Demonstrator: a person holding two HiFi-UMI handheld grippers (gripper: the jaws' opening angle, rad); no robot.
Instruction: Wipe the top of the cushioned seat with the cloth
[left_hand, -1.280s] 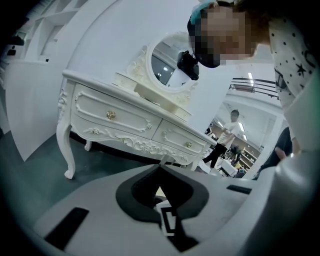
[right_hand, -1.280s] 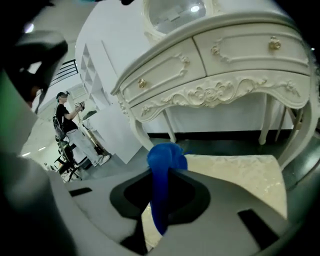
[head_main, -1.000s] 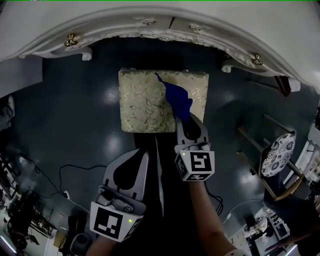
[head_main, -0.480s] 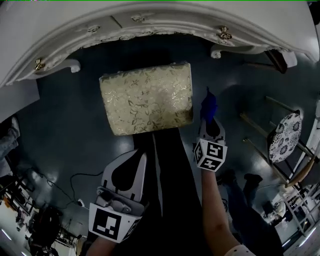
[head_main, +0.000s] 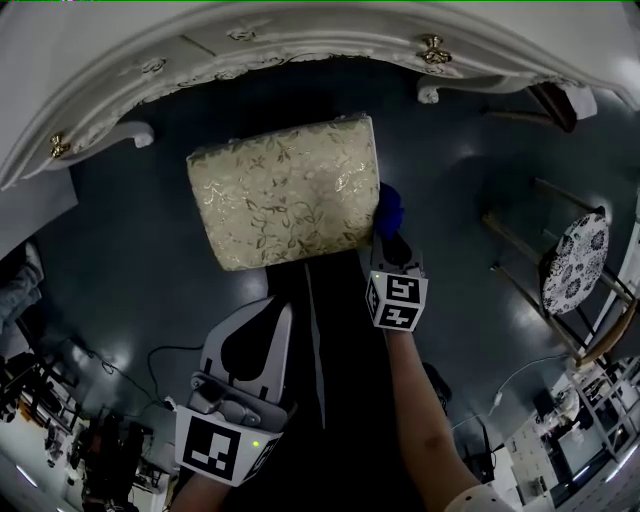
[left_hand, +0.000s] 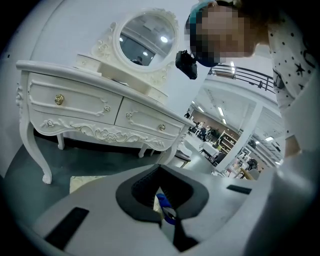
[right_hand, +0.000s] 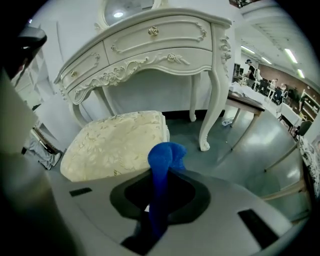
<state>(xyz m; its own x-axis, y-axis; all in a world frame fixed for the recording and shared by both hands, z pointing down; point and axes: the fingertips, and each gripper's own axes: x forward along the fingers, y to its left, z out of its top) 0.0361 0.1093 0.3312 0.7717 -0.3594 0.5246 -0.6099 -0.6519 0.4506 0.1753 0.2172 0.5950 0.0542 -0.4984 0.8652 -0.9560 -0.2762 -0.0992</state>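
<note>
The cushioned seat (head_main: 285, 190) is a cream floral square on the dark floor, also seen in the right gripper view (right_hand: 117, 142). My right gripper (head_main: 385, 240) hangs just off the seat's right edge, near its front corner, shut on the blue cloth (head_main: 388, 210). That cloth (right_hand: 162, 157) sticks up out of the gripper (right_hand: 162, 175) as a bunched roll, off the cushion top. My left gripper (head_main: 282, 308) is held low and near me, short of the seat's front edge. It (left_hand: 158, 167) is shut with nothing in it.
A white carved dressing table (head_main: 300, 45) curves round the far side of the seat, one leg (right_hand: 212, 115) standing right of the cushion. A round patterned chair (head_main: 570, 280) stands at the right. Cables (head_main: 150, 355) trail on the floor at the left.
A second ago the cloth lay on the right part of the seat top. The right gripper has since carried it off the right edge and now holds it beside the front right corner.
</note>
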